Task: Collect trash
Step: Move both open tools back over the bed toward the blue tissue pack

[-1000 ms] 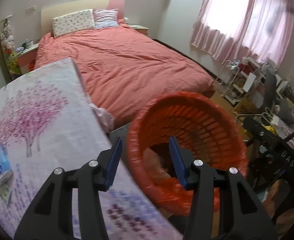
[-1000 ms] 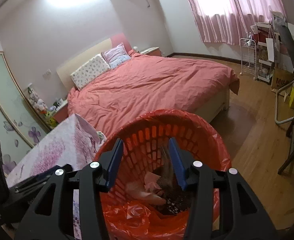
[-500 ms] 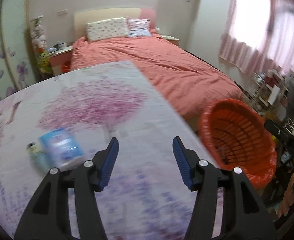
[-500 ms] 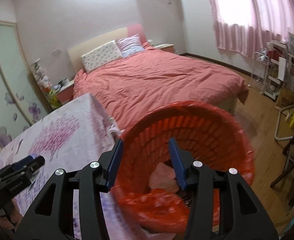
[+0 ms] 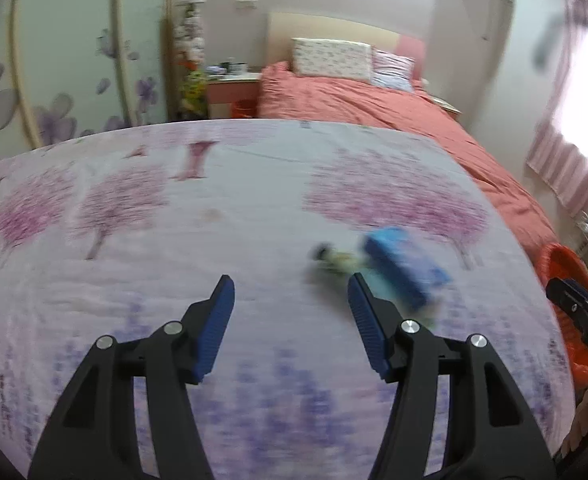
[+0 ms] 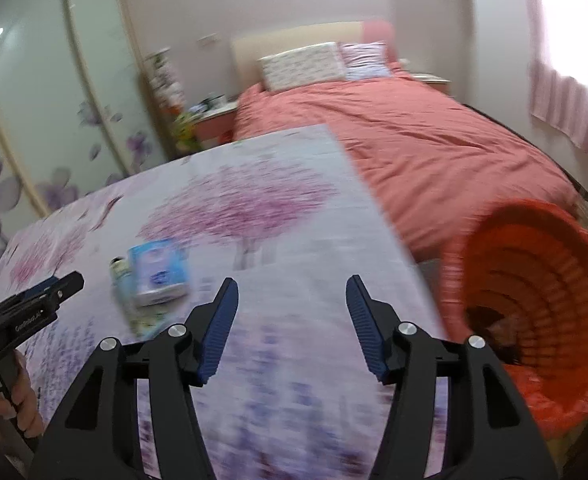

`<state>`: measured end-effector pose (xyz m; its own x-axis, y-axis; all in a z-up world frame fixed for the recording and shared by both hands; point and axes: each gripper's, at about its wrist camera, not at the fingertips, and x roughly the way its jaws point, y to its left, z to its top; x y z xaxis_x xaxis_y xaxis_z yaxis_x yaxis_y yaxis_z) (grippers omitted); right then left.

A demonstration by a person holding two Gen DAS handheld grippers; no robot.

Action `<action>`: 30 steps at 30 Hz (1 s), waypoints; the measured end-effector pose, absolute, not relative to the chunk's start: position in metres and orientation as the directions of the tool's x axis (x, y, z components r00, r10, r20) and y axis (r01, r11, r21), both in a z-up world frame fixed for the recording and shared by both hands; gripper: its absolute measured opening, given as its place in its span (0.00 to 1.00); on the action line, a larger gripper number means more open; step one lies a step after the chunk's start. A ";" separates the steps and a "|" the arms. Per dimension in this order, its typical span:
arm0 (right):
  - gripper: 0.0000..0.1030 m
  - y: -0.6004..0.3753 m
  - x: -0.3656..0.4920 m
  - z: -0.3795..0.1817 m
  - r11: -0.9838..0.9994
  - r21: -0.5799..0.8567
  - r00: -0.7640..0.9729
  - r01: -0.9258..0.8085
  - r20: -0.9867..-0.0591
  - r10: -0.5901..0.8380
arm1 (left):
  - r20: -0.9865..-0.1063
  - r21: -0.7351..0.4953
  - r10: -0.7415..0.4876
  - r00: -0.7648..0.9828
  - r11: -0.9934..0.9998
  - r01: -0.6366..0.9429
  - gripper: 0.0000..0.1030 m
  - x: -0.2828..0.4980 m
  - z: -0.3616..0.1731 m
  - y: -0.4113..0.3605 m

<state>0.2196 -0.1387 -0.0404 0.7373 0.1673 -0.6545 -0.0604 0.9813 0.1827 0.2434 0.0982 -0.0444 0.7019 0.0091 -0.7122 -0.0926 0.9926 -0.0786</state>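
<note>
1. The orange basket (image 6: 534,300), lined with an orange bag, stands beside the bench (image 6: 294,248); dark scraps lie at its bottom.
2. A blue tissue pack (image 6: 157,270) lies on the bench, touching a small blurred bottle (image 6: 118,270).
3. The left tool (image 5: 289,300) and right tool (image 6: 291,302) have just been opening; both are released, nothing between the jaws.

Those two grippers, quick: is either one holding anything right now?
Left gripper: open, nothing between its fingers; they have just been opening.
Right gripper: open, empty too; its fingers have also just been opening.
</note>
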 end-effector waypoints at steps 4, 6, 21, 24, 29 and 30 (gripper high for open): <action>0.58 -0.103 0.233 -0.045 0.969 0.202 0.704 -0.141 -0.668 0.242 | -0.710 -0.072 0.050 0.702 0.987 -0.143 0.58 0.237 -0.046 0.129; 0.61 -0.085 0.239 -0.049 0.964 0.201 0.687 -0.175 -0.676 0.266 | -0.709 -0.072 0.062 0.702 0.985 -0.160 0.58 0.235 -0.047 0.140; 0.58 -0.040 0.279 -0.072 0.954 0.204 0.588 -0.222 -0.752 0.298 | -0.728 -0.106 0.042 0.684 0.979 -0.172 0.60 0.233 -0.060 0.160; 0.57 -0.045 0.277 -0.072 0.975 0.139 0.621 -0.172 -0.754 0.217 | -0.731 -0.114 0.026 0.682 0.981 -0.159 0.60 0.234 -0.060 0.154; 0.57 -0.080 0.271 -0.069 0.998 0.065 0.661 -0.016 -0.748 0.060 | -0.735 -0.141 -0.024 0.677 0.983 -0.118 0.64 0.238 -0.061 0.134; 0.57 -0.089 0.268 -0.068 0.999 0.046 0.662 0.015 -0.749 0.025 | -0.736 -0.147 -0.038 0.676 0.983 -0.105 0.64 0.240 -0.060 0.127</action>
<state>0.2677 -0.0889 -0.0683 0.6621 0.0248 -0.7490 0.0147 0.9988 0.0461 0.2399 0.1269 -0.0605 0.6759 -0.0380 -0.7360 -0.1052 0.9835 -0.1474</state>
